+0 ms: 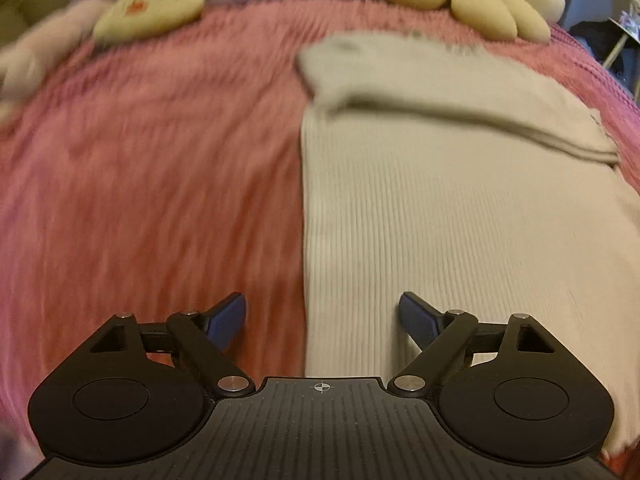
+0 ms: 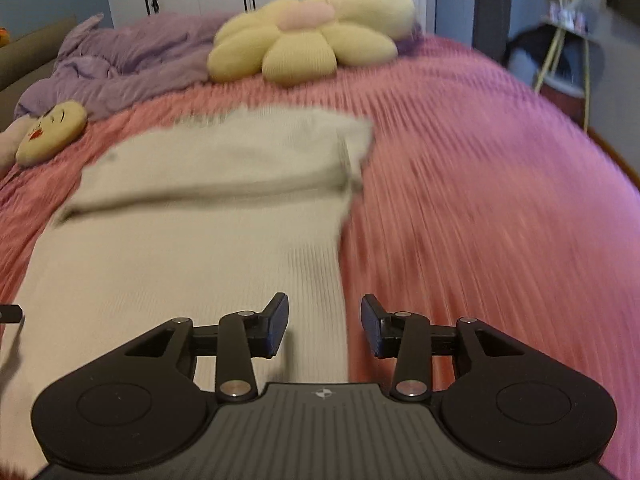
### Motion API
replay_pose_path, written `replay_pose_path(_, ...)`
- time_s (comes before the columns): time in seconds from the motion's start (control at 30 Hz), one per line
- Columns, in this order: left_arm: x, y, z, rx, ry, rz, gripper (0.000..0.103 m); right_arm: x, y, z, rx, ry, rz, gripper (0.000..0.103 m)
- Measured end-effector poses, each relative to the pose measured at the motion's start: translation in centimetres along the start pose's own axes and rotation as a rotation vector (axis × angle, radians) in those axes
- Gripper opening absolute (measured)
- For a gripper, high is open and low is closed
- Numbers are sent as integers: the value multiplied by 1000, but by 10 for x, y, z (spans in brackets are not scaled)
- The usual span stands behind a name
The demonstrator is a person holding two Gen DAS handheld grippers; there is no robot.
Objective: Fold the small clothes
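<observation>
Beige ribbed garment (image 1: 460, 208) flat on pink bedspread (image 1: 152, 184), its side edges under both empty claws, left (image 1: 322, 322) wide, right (image 2: 325, 326) narrower.

Beige ribbed knit top (image 1: 440, 208), flat on pink bedspread (image 1: 152, 184), far end folded over

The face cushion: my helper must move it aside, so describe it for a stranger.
On the pink bedspread, look toward the far end by the purple blanket. The face cushion is small, pale yellow, with red lips, unlike the larger flower cushion.
</observation>
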State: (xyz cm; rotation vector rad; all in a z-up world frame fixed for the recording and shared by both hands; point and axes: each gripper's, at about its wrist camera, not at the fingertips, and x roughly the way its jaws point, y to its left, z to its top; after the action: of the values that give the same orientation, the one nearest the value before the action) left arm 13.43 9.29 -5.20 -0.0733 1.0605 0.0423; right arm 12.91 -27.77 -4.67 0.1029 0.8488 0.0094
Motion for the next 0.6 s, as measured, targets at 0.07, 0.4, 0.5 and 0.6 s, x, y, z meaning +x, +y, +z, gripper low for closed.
replay_pose_path(0.07, -4, 5, -11, -29, 20, -27, 84, -10, -5, -18, 6, 36, 16, 39)
replay_pose_path(0.4, -2, 20, -15, -143, 90, -172, 47, -19, -12, -46, -19, 104, 97, 38)
replay_pose_path(0.5, -1, 22, -13, -152, 102, -197, 35, -17, -12, -44, -29, 107, 122, 14)
replay_pose_path(0.6, -3, 24, -6, -128, 103, -222, 15, -18, -17, -40, 1, 119, 160, 7)
